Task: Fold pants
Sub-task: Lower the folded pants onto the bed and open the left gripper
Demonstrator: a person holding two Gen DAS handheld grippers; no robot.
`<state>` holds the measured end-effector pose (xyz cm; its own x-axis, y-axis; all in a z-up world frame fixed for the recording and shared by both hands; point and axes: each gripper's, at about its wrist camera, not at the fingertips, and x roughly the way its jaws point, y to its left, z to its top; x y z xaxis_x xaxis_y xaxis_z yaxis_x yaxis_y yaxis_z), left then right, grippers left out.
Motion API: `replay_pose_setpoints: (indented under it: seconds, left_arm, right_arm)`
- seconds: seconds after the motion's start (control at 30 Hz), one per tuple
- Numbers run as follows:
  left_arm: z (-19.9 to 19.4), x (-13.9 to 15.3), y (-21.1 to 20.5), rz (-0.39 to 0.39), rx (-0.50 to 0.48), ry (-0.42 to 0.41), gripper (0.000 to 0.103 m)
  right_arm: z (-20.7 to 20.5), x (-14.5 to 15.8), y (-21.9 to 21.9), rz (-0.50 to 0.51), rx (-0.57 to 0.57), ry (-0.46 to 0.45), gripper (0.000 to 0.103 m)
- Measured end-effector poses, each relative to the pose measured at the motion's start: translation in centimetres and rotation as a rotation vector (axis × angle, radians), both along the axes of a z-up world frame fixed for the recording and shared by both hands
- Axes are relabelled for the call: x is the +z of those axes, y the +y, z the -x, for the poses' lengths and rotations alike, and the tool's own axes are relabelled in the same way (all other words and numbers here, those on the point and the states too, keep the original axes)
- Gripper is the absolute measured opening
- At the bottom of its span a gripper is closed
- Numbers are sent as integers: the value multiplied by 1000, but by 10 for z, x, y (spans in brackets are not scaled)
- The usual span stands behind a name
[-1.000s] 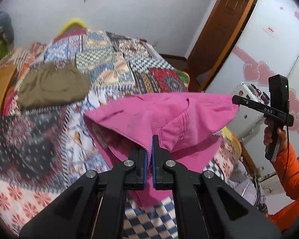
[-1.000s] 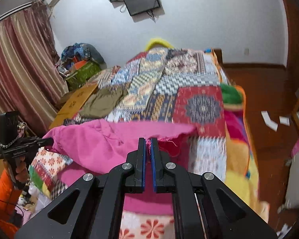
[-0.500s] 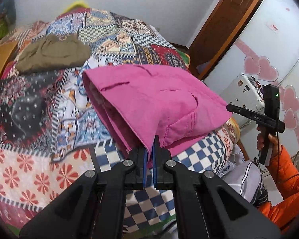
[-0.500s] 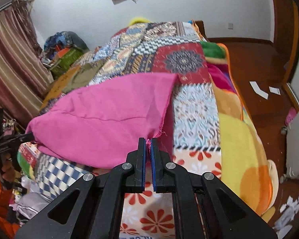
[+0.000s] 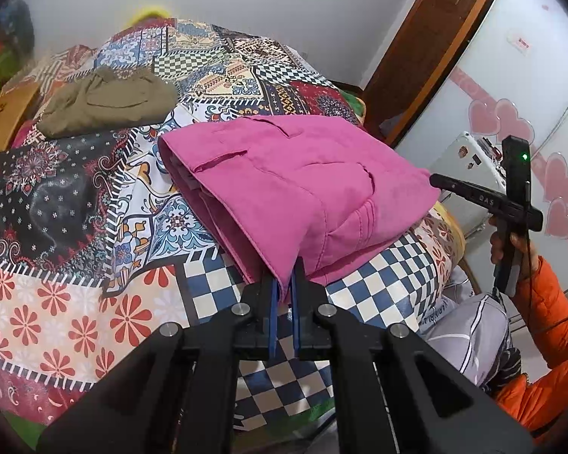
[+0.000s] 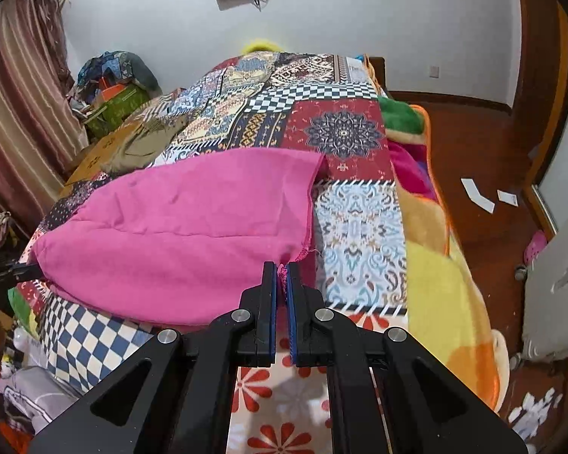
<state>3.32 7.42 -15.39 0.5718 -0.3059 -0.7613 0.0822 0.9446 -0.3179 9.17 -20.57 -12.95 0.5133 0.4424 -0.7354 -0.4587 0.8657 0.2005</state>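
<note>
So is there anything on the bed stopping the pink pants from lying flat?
Nothing visible. The pink pants already rest on the quilt; the folded olive garment lies apart, farther up the bed.

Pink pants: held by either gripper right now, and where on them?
Both. Left gripper pinches the pink pants at their near waistband corner; right gripper pinches the frayed near hem corner.
</note>
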Motion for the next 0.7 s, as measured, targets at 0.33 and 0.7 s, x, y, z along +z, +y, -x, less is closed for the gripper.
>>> replay_pose_setpoints:
  seconds: [0.33,0.7]
  left_arm:
    - [3,-5,4,-22,30,23,27]
    - [4,63,22,-87,134,-120,35]
  right_arm:
    - [-7,-37,12,85,16,101,7]
    - [-1,35,11,17,33,-29,24]
